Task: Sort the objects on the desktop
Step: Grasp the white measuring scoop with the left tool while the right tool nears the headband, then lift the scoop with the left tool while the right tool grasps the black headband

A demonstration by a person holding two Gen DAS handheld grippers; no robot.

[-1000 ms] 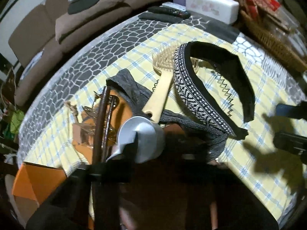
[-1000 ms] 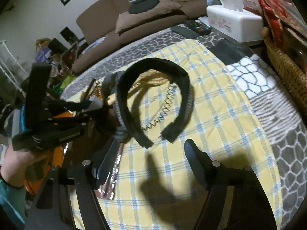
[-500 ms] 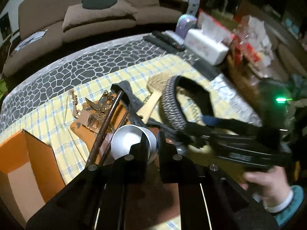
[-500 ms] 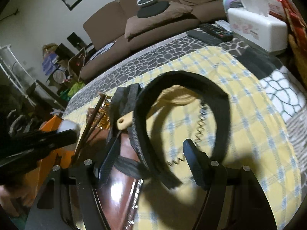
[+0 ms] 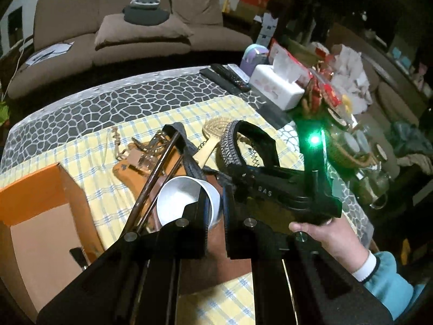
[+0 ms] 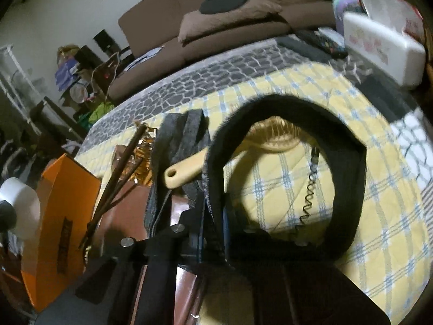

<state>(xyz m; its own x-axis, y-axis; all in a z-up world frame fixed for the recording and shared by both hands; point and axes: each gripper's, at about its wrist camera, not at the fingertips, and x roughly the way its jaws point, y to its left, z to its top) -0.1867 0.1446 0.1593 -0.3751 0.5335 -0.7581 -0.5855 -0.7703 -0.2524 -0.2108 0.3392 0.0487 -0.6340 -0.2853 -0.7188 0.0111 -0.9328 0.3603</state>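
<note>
Two hand-held grippers work over a yellow checked tablecloth (image 5: 89, 162). The right gripper (image 6: 213, 219), whose jaws have just been closing, is clamped on one end of a wide black fabric headband with a patterned outer face (image 6: 349, 168), the band passing between the pads. From that grip the headband arches up and away, its open loop swinging to the gripper's right and back down, so the band stands on edge rather than flat. The left gripper (image 5: 215, 208) is pinched shut on the rim of a small white cup (image 5: 184, 200), held tilted just ahead of its fingers. An open orange cardboard box (image 5: 40, 216) lies to that gripper's left, nearer it than the right gripper, and looks the likely drop point. A pale wooden hairbrush (image 6: 194, 162) rests beneath the headband's arch.
</note>
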